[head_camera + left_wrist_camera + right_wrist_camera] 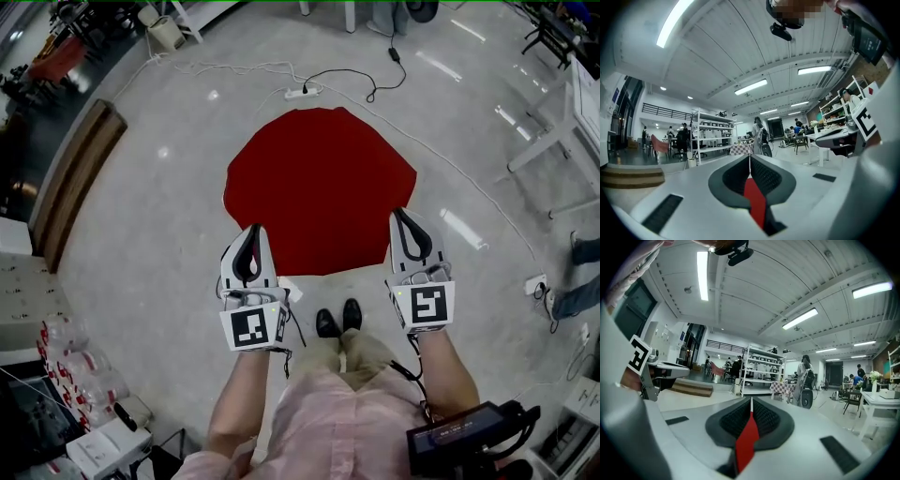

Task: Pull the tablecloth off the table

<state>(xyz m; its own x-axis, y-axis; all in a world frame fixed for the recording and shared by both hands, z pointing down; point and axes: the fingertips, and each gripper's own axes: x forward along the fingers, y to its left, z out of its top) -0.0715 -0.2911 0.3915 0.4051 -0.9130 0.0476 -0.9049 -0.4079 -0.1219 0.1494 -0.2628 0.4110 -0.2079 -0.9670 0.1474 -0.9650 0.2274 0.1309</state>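
The red tablecloth (319, 187) spreads out flat in front of me in the head view, its near edge sagging toward my shoes. No table shows beneath it. My left gripper (251, 228) is shut on the cloth's near left edge, and my right gripper (400, 214) is shut on its near right edge. In the left gripper view a strip of red cloth (755, 201) is pinched between the closed jaws of the left gripper (750, 161). The right gripper view shows the same: red cloth (746, 441) clamped in the right gripper (751, 404). Both grippers point roughly level.
A power strip (302, 92) with trailing cables lies on the floor beyond the cloth. A wooden step (80, 178) runs along the left. White table legs (553, 141) and a person's legs (581, 272) stand at the right. Boxes (103, 441) sit at the bottom left.
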